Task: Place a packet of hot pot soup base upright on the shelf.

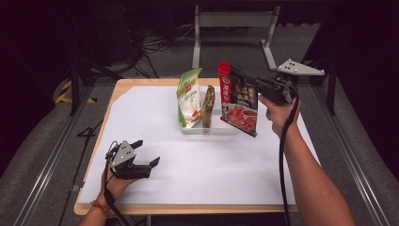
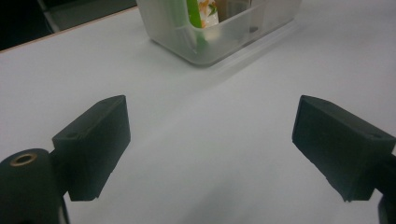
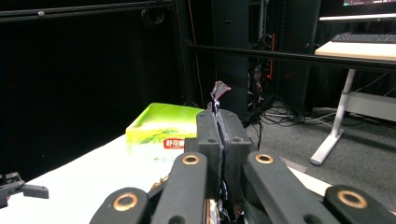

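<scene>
A red snack bag [image 1: 239, 100] hangs in the air just right of a clear plastic bin [image 1: 209, 129], with my right gripper [image 1: 258, 87] shut on its upper right edge. In the right gripper view the jaws pinch the bag's thin top seal [image 3: 218, 91]. Inside the bin a green and white bag [image 1: 188, 97] and a slim brown packet [image 1: 208, 106] stand upright. My left gripper [image 1: 148, 153] rests near the table's front left, open, with nothing between its fingers [image 2: 95, 144]. The bin [image 2: 210, 39] lies beyond them in the left gripper view.
A white sheet [image 1: 197, 165] covers the wooden table. A metal stand [image 1: 233, 21] and cables lie on the floor behind the table. In the right gripper view a desk [image 3: 359, 49] stands at the right, with dark racks beyond.
</scene>
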Demonstrator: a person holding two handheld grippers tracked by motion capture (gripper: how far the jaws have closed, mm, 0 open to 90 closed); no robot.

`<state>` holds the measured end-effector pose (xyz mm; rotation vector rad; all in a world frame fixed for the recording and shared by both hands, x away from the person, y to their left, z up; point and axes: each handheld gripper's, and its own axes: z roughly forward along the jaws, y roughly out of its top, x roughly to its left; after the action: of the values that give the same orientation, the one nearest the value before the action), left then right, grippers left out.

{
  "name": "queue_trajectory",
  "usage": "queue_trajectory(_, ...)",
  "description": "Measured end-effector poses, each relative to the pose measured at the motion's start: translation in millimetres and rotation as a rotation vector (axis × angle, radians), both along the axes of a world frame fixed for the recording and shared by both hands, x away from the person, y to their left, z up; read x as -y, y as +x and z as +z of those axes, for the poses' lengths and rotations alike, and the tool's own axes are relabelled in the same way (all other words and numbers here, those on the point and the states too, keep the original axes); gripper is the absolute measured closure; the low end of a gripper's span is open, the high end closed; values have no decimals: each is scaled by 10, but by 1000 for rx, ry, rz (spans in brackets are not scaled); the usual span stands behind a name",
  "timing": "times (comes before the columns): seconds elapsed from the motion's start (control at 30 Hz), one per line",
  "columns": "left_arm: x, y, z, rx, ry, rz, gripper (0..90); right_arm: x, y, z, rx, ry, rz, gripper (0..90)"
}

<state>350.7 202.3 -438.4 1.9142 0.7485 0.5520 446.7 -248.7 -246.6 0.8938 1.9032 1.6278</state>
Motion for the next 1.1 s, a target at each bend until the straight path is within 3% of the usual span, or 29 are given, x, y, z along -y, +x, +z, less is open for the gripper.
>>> queue_trajectory(0.67, -2, -8, -4, -10, -7, -10, 121, -160, 265, -56, -15, -12, -21, 885)
queue_trajectory(1.1, -18, -9, 3, 0, -14, -17, 123, -301, 470, -179, -38, -20, -32, 884)
